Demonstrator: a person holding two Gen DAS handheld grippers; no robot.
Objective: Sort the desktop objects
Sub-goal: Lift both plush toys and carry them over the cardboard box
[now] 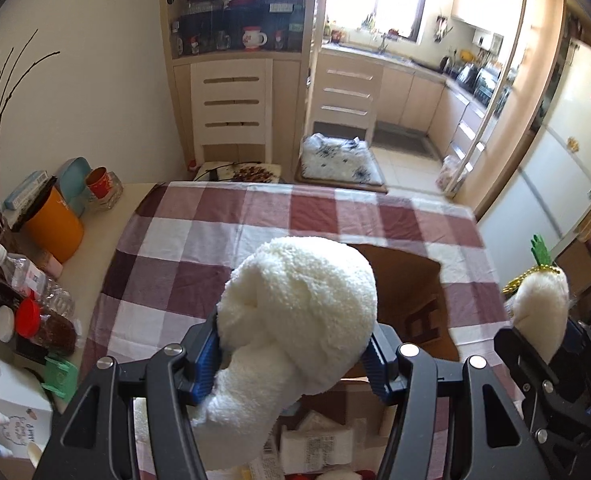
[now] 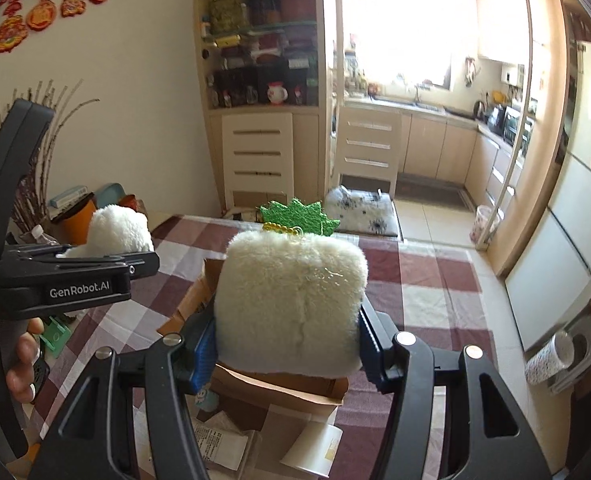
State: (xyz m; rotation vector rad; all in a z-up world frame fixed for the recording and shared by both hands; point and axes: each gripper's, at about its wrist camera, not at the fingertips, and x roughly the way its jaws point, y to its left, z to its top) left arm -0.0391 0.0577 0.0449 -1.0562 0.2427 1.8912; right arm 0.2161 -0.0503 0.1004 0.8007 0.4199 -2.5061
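Nearest the left wrist lens, the left hand-held gripper [image 1: 295, 364] is clamped on a white plush toy [image 1: 295, 312], its blue pads pressed into the toy's narrow lower part while the rounded top bulges toward twelve o'clock. The toy hides much of the open cardboard box [image 1: 407, 300] behind it; only the box's brown inside shows at about three o'clock of the toy. Papers and packets at six o'clock are cut off by the frame edge and the gripper arms.

In the right wrist view, the right hand-held gripper [image 2: 287, 348] is clamped on a second cream plush [image 2: 291, 304], squarish from this side, with a green spiky leaf [image 2: 299, 216] and gold beads at its twelve o'clock. What the plush depicts is hard to make out. A paper cup [image 2: 315, 452] lies at six o'clock, partly hidden by the gripper frame.

Both toys are held above the desk, which is covered by a checked cloth [image 1: 215, 232]. At nine o'clock in the right view, fingers [image 2: 19, 364] of the person's left hand grip the other tool's handle. An orange container [image 1: 53, 228] and a water bottle [image 1: 31, 280] stand at the desk's nine o'clock edge.
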